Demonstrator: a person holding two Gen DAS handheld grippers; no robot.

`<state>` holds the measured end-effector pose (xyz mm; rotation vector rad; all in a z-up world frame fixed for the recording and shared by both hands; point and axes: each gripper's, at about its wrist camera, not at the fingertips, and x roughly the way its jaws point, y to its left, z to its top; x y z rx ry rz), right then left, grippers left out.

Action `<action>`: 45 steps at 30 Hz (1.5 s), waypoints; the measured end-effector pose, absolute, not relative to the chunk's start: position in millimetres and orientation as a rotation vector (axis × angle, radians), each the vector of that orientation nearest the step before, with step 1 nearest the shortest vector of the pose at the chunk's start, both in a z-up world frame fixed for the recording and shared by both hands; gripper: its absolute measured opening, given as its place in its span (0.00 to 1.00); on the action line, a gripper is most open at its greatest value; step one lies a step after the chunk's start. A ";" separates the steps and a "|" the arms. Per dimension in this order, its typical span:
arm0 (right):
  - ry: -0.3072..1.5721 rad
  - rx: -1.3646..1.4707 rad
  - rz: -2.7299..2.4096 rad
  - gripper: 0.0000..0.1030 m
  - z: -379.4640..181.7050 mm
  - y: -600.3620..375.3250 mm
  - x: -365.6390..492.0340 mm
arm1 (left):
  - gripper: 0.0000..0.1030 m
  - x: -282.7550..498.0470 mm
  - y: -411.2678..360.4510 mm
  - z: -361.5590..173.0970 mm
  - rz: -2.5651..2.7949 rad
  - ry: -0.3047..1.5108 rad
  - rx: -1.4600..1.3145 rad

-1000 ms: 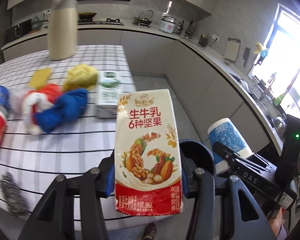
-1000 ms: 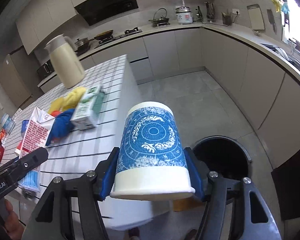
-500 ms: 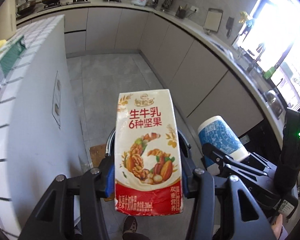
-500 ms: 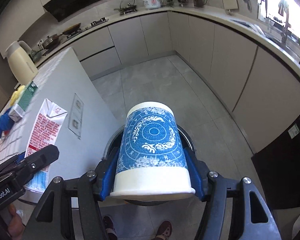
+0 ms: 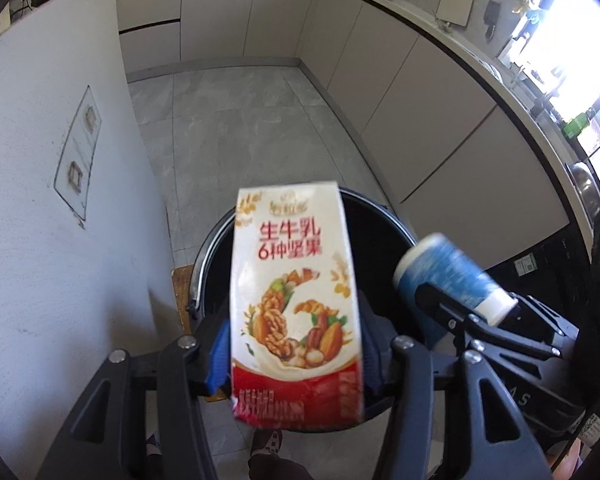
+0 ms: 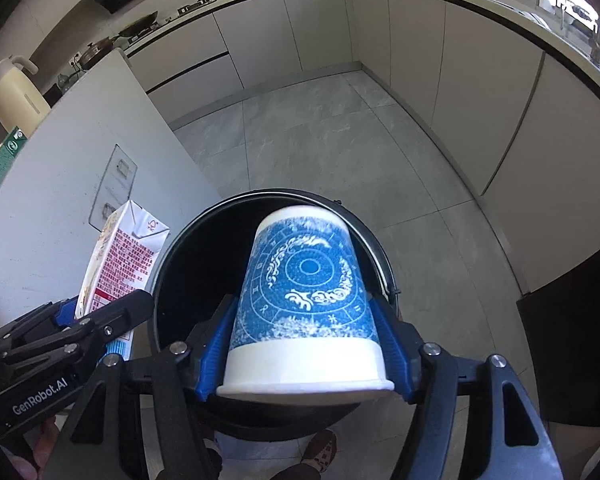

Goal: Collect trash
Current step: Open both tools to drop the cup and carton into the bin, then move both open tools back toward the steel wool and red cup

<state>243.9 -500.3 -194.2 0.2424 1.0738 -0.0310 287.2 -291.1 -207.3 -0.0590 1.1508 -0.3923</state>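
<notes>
The milk carton [image 5: 294, 300] looks empty, light and easily dented, best pinched across its flat sides low down; the blue paper cup [image 6: 304, 304], upside down, is just as flimsy — take it near the stiffer rim; both hang over the open black bin [image 6: 172, 280]. The left gripper [image 5: 294, 356] and right gripper [image 6: 304, 352] have jaws opening, each item between the pads but seemingly slipping free. A second ago both were clamped firmly beside the table — the bin lay off to one side.
</notes>
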 end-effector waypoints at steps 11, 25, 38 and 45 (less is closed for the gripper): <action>1.030 0.208 -0.102 0.77 -170.2 -507.8 236.0 | 0.72 275.5 -284.2 -162.0 -0.339 1.078 -0.011; 0.923 0.225 -0.097 0.77 -77.6 -463.1 210.2 | 0.72 241.7 -224.3 -69.1 -0.303 0.975 -0.021; 0.849 0.201 0.004 0.78 -19.2 -357.4 200.5 | 0.72 227.7 -126.4 -43.3 -0.202 0.911 -0.044; 0.823 0.175 0.094 0.78 -2.7 -288.2 200.7 | 0.74 216.8 -63.9 -30.8 -0.113 0.876 -0.069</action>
